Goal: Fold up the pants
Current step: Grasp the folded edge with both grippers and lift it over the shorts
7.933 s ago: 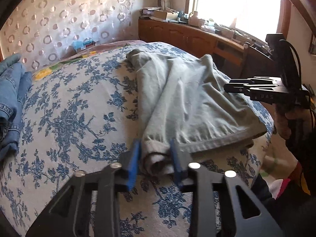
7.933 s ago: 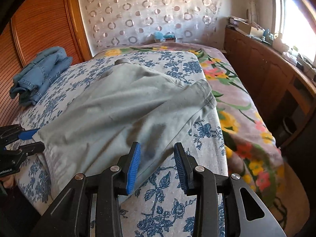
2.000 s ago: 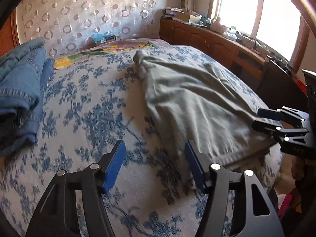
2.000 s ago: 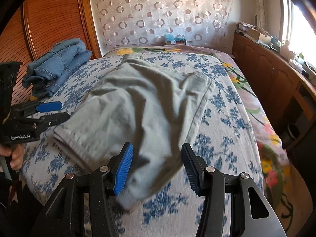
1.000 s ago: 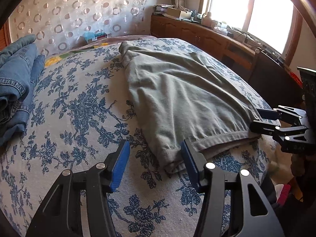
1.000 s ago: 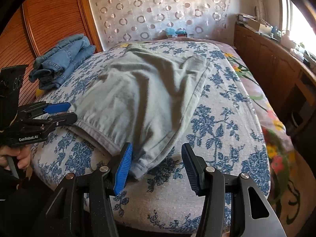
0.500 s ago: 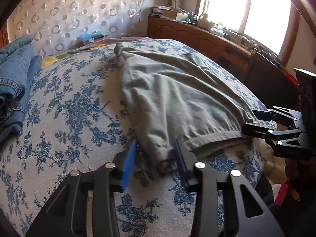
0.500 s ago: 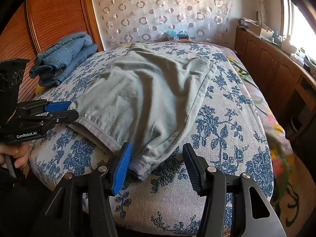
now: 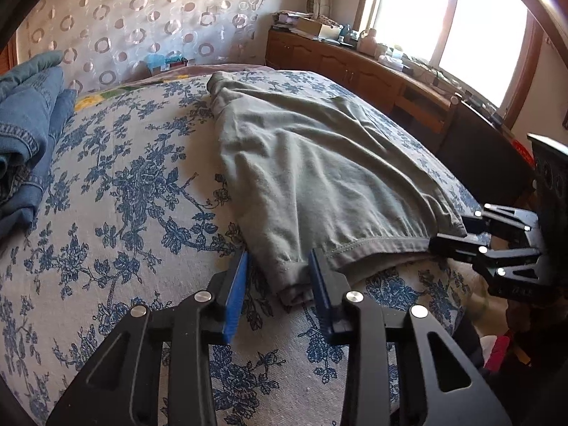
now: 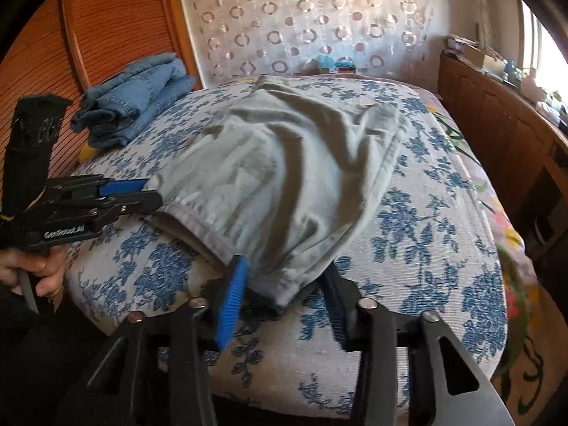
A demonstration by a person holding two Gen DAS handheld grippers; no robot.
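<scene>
The bed (image 9: 117, 191) is carrying the grey pants (image 9: 305, 163), lying lengthwise, waistband nearest. The left gripper (image 9: 278, 284) is clamping one waistband corner. The right gripper (image 10: 284, 291) is closing on the other corner, its far pad half hidden under cloth. Folded jeans (image 10: 135, 96) are sitting blurred beyond.

Pants (image 9: 319, 177) grey-green; bedspread (image 9: 124, 195) pale with blue floral print; folded jeans (image 10: 135, 99) blue denim; fingers' pads (image 9: 236, 294) blue.
</scene>
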